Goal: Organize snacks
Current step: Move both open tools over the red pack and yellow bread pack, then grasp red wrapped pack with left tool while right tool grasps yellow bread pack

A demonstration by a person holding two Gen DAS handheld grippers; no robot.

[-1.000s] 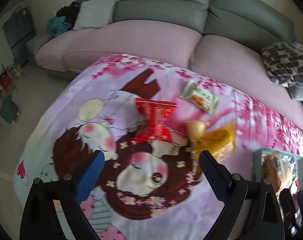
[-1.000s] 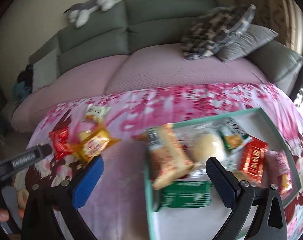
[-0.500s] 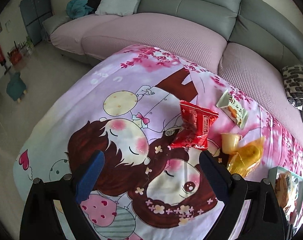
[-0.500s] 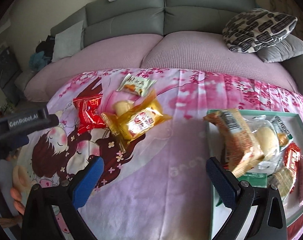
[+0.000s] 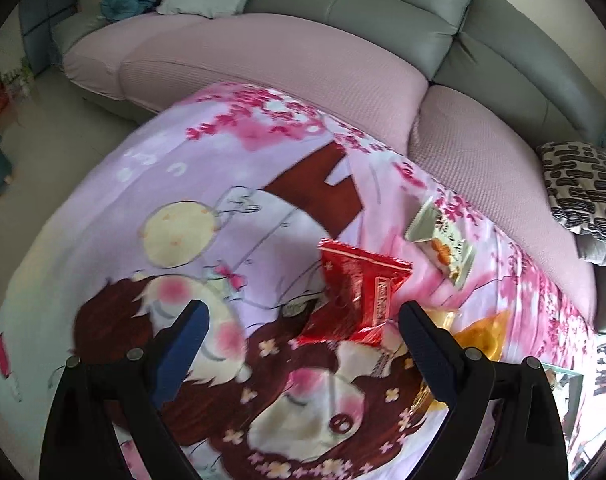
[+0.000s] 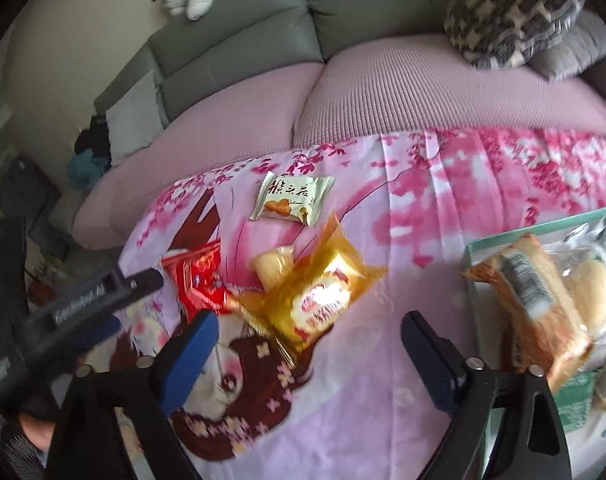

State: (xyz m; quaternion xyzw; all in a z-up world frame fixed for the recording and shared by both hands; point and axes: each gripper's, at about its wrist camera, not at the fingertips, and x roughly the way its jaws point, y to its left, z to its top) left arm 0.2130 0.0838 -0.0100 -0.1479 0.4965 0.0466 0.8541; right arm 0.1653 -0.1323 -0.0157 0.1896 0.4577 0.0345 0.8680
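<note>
Both grippers have swung back from the green tray (image 6: 515, 236) toward the loose snacks. The right gripper (image 6: 309, 340) hangs spread and empty over the yellow packet (image 6: 323, 300); the left gripper (image 5: 303, 332), equally wide, nears the red packet (image 5: 359, 292) beside it.

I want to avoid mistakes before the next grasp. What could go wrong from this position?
1. The yellow packet lies against the red packet and a small pale snack, so the open right gripper may catch or push a neighbour.
2. The green tray looks crowded; the orange packet seems to hang over its near wall and might slip out.
3. The wrappers look glossy, so a grasp on a thin edge may slide off.
</note>
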